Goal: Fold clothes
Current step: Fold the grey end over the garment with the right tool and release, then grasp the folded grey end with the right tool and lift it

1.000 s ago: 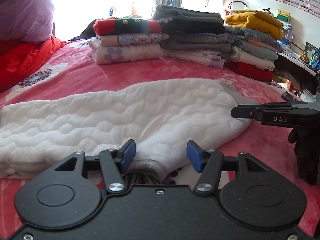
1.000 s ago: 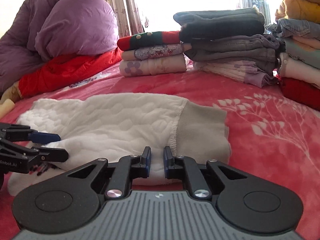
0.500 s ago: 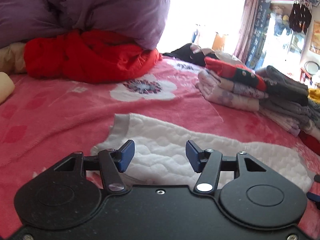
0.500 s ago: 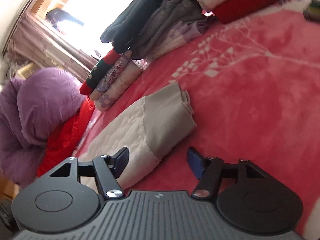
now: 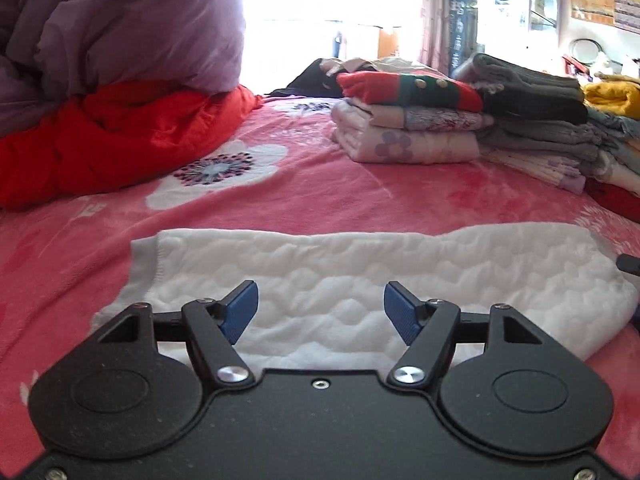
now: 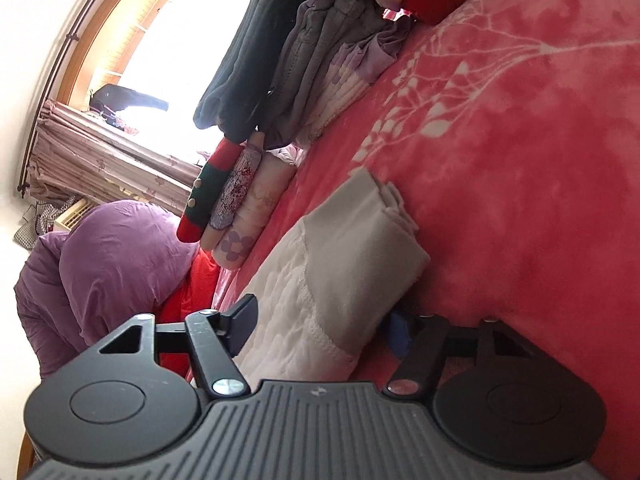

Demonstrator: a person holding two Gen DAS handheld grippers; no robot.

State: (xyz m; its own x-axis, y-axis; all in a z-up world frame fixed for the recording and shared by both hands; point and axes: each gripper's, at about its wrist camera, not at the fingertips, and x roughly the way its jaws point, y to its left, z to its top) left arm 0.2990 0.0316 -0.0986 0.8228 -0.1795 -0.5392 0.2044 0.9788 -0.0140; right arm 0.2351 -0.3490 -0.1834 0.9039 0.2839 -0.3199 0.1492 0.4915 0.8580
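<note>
A white quilted garment (image 5: 360, 276) with a grey band lies folded in a long strip across the pink floral bedspread (image 5: 320, 196). My left gripper (image 5: 320, 312) is open, low over its near edge toward the left end, holding nothing. My right gripper (image 6: 324, 320) is rolled sideways and open, its jaws either side of the garment's grey-banded end (image 6: 360, 248), one finger above and one at the bedspread (image 6: 520, 160). A tip of the right gripper shows at the left wrist view's right edge (image 5: 630, 262).
Stacks of folded clothes (image 5: 460, 120) stand along the far side of the bed, also in the right wrist view (image 6: 280, 100). A purple duvet (image 5: 100, 28) and red blanket (image 5: 120, 140) are heaped at the far left. A window and curtains are behind.
My right gripper opened, let go of the garment's banded end and rolled sideways beside it. My left gripper, open throughout, swung left and then settled over the garment's near edge.
</note>
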